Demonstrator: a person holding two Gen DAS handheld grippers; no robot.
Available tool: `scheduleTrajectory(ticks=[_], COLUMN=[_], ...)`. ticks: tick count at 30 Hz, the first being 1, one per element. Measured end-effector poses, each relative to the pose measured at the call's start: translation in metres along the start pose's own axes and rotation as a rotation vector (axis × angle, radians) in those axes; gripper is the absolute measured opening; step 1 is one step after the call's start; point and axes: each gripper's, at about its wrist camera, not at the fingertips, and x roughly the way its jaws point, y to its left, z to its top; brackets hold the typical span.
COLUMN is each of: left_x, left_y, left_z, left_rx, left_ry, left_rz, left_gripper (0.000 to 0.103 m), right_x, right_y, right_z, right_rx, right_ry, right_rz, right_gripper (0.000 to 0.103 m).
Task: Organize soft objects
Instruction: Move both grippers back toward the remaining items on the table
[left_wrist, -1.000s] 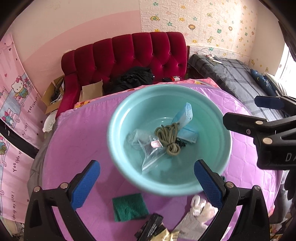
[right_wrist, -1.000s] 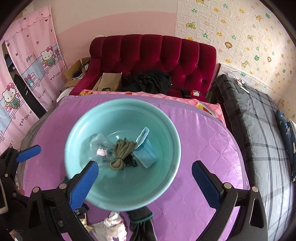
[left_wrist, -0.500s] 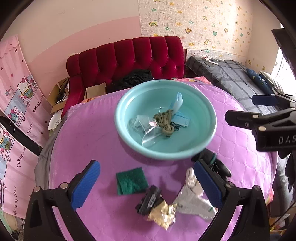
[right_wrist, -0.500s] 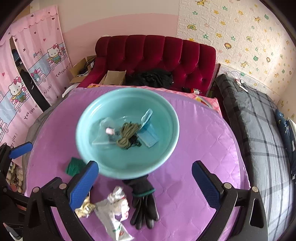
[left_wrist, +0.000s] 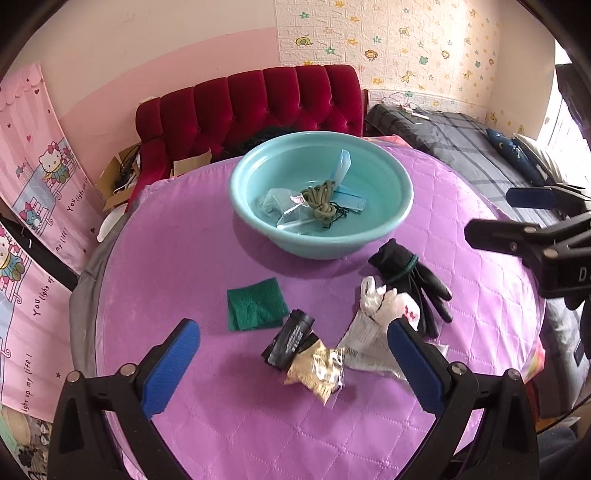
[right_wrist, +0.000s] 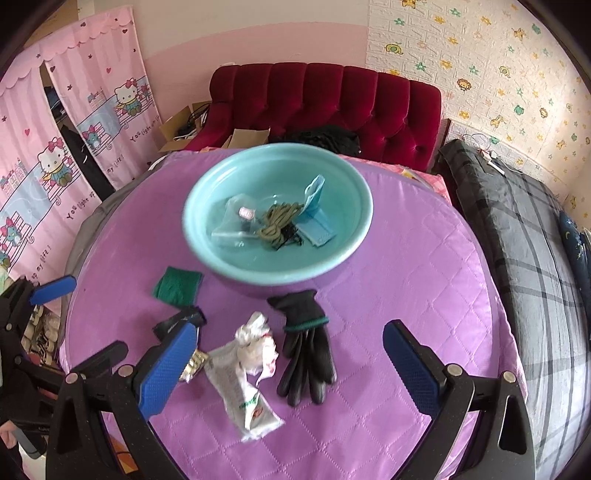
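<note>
— Sitting in the teal basin (left_wrist: 320, 192) already are a coil of olive cord (left_wrist: 322, 201), a clear plastic bag (left_wrist: 284, 206) and a blue face mask (right_wrist: 314, 218), so part of the sorting looks done. What is left outside it?

— On the purple quilted cover (left_wrist: 207, 258), near the basin's front wall, lie a black glove (right_wrist: 304, 347), a crumpled white plastic bag (right_wrist: 247, 365), a green scouring cloth (left_wrist: 256, 304), a dark cylindrical pouch (left_wrist: 290, 338) and a gold foil packet (left_wrist: 317, 369). The glove's cuff nearly reaches the basin; the cloth lies apart to the left.

— And the tools?

— Both are empty. The left gripper (left_wrist: 291, 369) hangs above the pouch and foil packet with its blue pads spread wide. The right gripper (right_wrist: 291, 373) has its jaws just as wide, with the white bag and the glove between them in its view, but nothing clamped.

— So which step is this?

— Most likely the pause between one drop and the next pick. The glove sits squarely ahead of the right gripper, so it seems the natural candidate.

— What would that take?

— Lowering onto the bunched cuff or palm, closing gently, and lifting clear of the white bag beside it before carrying it over the rim.
</note>
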Motion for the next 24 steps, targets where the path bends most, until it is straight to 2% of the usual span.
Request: scheduleTrajectory(ticks=[8, 14, 24], left_x=[-0.002, 0.004, 0.011], left_y=[-0.007, -0.011, -0.015], left_z=[-0.028, -0.046, -0.061], left_rx=[-0.036, -0.042, -0.056], left_ry=[0.014, 0.032, 0.068], left_rz=[-0.032, -0.028, -0.045], left_gripper=[0.103, 0.103, 0.103], right_x=[0.008, 0.019, 0.027], right_y=[0.004, 0.009, 0.008], right_z=[-0.032, -0.055, -0.067], right_rx=[0.003, -0.010, 0.000], right_ry=[0.016, 0.041, 0.072], right_rz=[0.001, -0.010, -0.006], right_gripper=[0.103, 0.103, 0.103])
